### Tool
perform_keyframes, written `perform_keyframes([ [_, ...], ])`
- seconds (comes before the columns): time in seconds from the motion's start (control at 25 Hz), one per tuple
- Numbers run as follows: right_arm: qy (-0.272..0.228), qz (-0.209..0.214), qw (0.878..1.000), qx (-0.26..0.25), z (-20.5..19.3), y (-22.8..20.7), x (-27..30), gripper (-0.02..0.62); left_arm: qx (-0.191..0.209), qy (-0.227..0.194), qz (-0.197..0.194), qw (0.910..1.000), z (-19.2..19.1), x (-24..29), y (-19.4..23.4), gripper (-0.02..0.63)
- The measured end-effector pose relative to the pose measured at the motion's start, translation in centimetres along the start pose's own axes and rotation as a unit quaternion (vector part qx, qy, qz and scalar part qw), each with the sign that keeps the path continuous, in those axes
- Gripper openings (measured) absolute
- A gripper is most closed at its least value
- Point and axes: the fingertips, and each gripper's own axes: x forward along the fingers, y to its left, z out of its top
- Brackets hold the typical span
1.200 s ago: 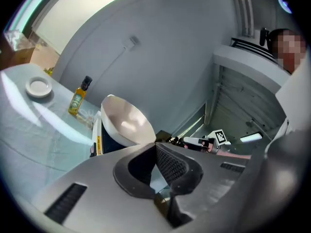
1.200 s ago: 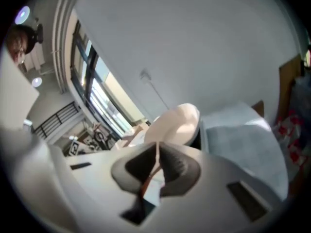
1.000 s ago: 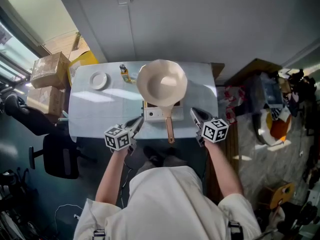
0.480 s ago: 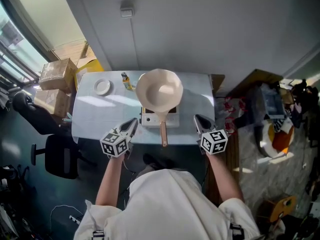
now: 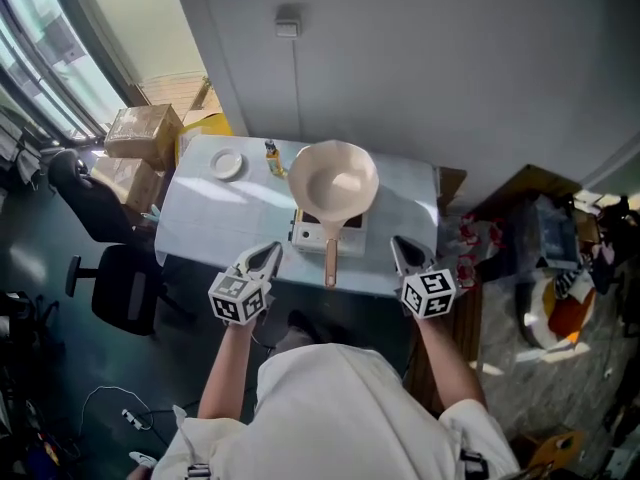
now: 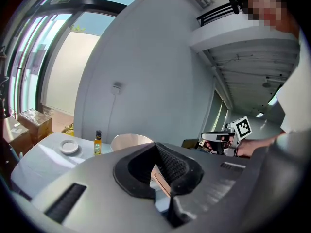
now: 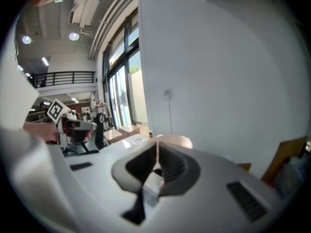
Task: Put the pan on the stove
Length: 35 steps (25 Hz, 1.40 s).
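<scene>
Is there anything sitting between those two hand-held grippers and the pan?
Nothing visible. The pan rests on the stove, its handle pointing into the open gap between the left gripper and right gripper, both shut.

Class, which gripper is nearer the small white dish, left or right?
Left. The left gripper hangs on the dish's side of the pan handle; the right gripper hangs on the handle's other side, farther off.

Pan on stove, left gripper and right gripper either side of handle
</scene>
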Motion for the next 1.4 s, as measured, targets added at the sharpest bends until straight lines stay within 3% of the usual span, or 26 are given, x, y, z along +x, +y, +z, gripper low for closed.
perform_keyframes([
  [0.2,-0.016,0.001,1.0,-0.016,0.8,1.1,-0.5,0.037,0.012,-0.02,-0.006,0.9997,0.7,-2.0,-0.1,0.02],
  [0.52,-0.042,-0.035,0.998,-0.024,2.5,1.6,-1.0,0.037,0.055,-0.054,-0.013,0.997,4.0,-3.2,1.5,0.02],
  [0.68,-0.044,-0.053,0.997,-0.025,2.6,1.4,-1.2,0.035,0.053,-0.049,-0.02,0.9972,4.3,-2.7,2.2,0.02],
  [1.4,-0.058,-0.06,0.996,-0.026,3.8,2.3,-1.0,0.034,0.047,-0.044,-0.036,0.9972,4.3,-2.3,2.7,0.02],
])
